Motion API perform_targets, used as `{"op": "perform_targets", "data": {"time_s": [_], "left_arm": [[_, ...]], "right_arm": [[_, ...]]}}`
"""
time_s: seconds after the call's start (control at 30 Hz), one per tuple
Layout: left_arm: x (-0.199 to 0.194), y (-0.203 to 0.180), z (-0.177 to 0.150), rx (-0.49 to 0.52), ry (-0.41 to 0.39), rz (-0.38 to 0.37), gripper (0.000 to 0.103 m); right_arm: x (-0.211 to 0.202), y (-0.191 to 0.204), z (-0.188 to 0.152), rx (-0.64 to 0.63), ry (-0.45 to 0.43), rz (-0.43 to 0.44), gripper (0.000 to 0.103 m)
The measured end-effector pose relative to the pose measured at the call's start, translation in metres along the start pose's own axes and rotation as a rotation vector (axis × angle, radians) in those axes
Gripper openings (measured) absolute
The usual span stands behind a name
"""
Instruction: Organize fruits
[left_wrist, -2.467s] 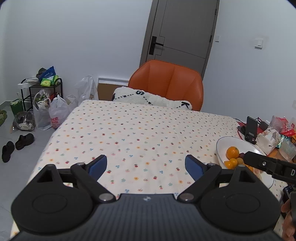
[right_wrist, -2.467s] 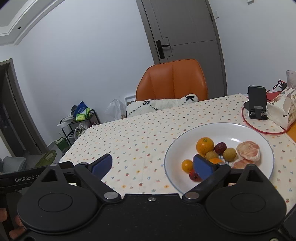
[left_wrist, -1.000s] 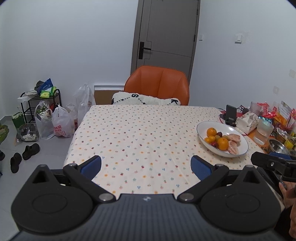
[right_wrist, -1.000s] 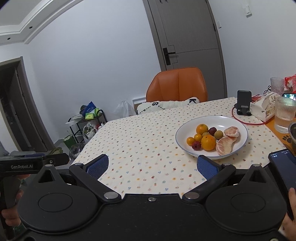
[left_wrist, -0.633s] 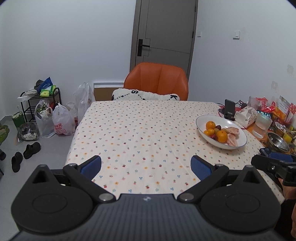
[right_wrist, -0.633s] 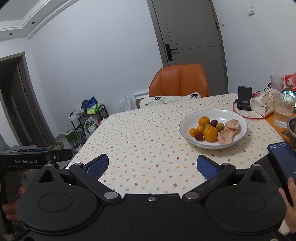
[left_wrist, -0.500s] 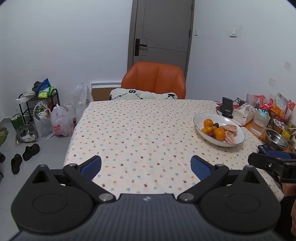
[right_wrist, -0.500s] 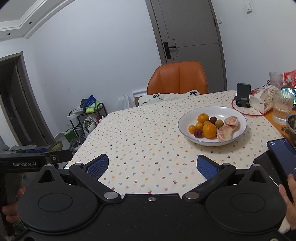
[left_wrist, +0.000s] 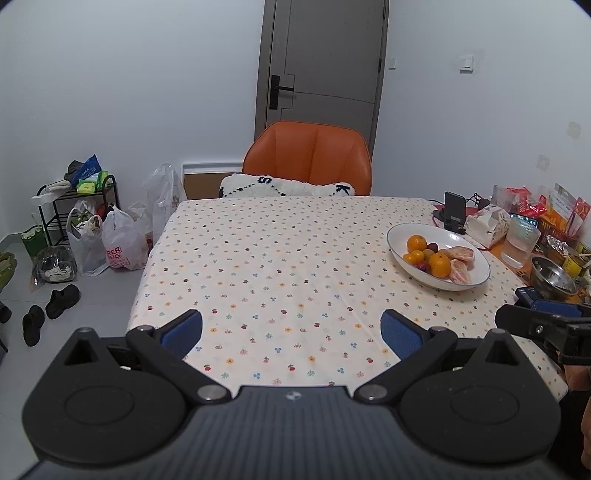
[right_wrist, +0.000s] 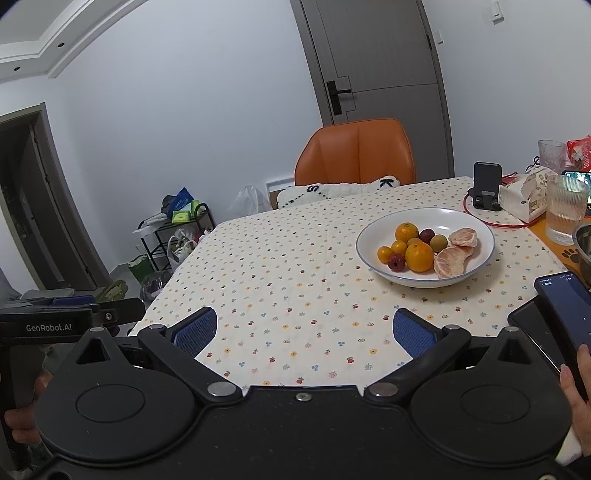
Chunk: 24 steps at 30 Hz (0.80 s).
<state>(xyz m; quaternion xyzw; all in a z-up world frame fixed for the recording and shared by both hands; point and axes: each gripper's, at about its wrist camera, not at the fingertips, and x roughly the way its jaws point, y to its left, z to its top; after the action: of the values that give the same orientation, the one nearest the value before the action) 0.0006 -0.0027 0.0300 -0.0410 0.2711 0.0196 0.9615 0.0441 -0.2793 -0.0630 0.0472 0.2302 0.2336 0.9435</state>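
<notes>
- The left gripper (left_wrist: 291, 332) hung over the near edge of the counter (left_wrist: 258, 258), its jaws spread wide with nothing between them.
- The right gripper (right_wrist: 304, 330) was held likewise at the near edge, jaws wide apart and empty, well short of the fruit.
- A white bowl (right_wrist: 480, 229) stood on the right part of the counter, ahead and to the right of both grippers.
- In the bowl lay a large orange (right_wrist: 419, 256), a second orange (right_wrist: 406, 232), small oranges, two dark red fruits, a greenish fruit and peeled citrus segments (right_wrist: 452, 262).
- A hand (right_wrist: 576, 398) at the right edge held a phone (right_wrist: 567, 306).
- Behind the bowl stood a phone stand (right_wrist: 487, 184), a tissue pack (right_wrist: 524, 194) and a ribbed glass (right_wrist: 565, 208).
- An orange chair (left_wrist: 308, 158) stood at the far side.
</notes>
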Motion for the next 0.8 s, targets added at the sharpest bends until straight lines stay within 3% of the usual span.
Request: {"op": "perform_targets", "data": {"time_s": [0.8], "left_arm": [[0.0024, -0.0011, -0.0033, 0.005, 0.010, 0.003, 0.102]], "right_arm": [[0.0017, 0.0001, -0.0017, 0.003, 0.010, 0.005, 0.103]]}}
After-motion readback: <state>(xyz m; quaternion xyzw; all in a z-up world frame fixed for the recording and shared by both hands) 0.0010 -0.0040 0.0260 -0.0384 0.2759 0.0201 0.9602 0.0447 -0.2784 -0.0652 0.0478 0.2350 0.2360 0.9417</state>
